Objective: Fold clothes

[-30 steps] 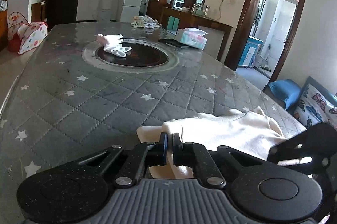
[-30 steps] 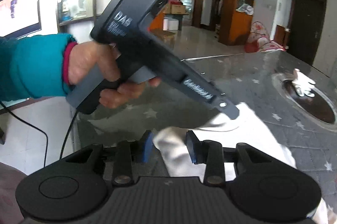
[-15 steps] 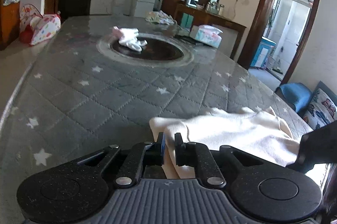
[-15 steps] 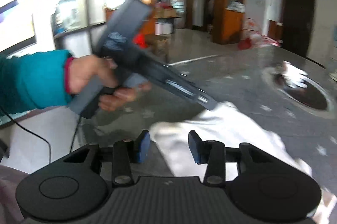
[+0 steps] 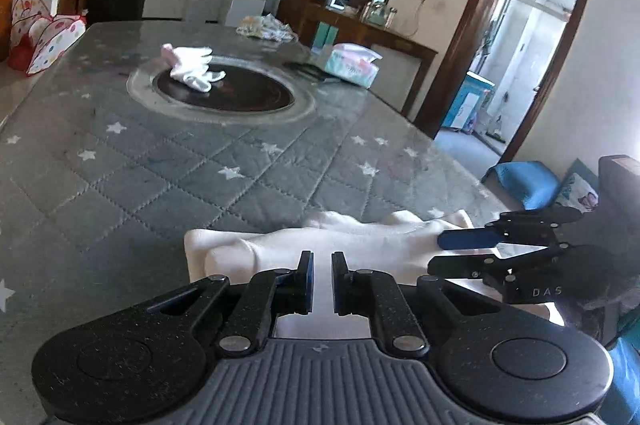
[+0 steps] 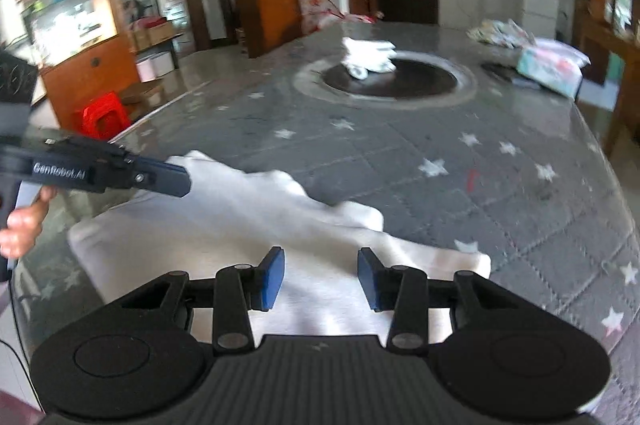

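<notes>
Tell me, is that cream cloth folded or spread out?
Partly folded: the cream cloth lies rumpled on the grey quilted table cover, one edge doubled over itself.

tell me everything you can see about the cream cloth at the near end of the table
The cream garment is soft, thick-looking plain fabric, lying crumpled and partly doubled over on the near end of the grey quilted star-print table cover. Its far edge is lumpy and uneven. The left gripper has its jaws pinched on a fold at the near edge. The right gripper hangs over the cloth with jaws apart, nothing visibly gripped. What kind of garment it is cannot be told.
</notes>
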The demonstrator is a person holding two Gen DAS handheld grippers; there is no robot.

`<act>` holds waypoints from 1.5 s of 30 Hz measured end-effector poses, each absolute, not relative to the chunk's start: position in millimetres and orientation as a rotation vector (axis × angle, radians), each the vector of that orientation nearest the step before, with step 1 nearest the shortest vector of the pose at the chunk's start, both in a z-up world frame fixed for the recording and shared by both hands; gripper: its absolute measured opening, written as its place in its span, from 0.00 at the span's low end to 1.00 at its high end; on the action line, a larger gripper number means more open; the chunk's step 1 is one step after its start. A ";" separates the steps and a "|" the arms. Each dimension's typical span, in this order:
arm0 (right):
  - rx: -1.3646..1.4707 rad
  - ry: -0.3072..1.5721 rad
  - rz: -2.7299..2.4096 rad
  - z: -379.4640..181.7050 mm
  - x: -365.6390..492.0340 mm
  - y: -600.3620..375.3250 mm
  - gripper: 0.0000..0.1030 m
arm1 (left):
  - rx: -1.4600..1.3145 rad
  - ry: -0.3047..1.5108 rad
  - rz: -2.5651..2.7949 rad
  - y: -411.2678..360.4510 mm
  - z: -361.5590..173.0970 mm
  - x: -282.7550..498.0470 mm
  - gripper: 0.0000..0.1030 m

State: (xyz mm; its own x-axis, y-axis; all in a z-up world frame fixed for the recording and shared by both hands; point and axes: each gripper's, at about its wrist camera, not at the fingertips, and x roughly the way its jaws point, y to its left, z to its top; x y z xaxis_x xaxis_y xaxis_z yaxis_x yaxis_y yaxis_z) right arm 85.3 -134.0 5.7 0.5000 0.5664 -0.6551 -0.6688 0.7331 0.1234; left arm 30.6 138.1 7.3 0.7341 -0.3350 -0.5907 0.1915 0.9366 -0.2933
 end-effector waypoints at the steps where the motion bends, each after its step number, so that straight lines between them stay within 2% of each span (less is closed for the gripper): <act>1: -0.151 0.737 0.744 3.6 86.4 -133.8 0.38 | -0.221 0.698 -0.281 139.0 4.4 33.0 0.10; 24: -0.226 0.687 0.753 15.0 75.6 -105.1 0.38 | -0.244 0.739 -0.247 130.0 -7.2 54.8 0.12; 27: -0.236 0.710 0.744 7.2 75.5 -104.8 0.38 | -0.239 0.737 -0.237 125.2 -5.4 53.3 0.19; 29: -0.233 0.710 0.743 6.2 73.5 -106.7 0.39 | -0.218 0.730 -0.229 120.5 -2.1 49.3 0.33; 31: -0.231 0.694 0.751 10.8 67.7 -109.1 0.40 | -0.192 0.720 -0.222 115.9 1.5 44.7 0.39; 36: -0.249 0.658 0.800 21.5 48.1 -114.0 0.44 | -0.168 0.698 -0.234 107.8 9.4 30.2 0.40; 45: -0.282 0.663 0.894 21.6 16.0 -125.4 0.45 | -0.148 0.677 -0.258 98.6 14.8 -12.5 0.40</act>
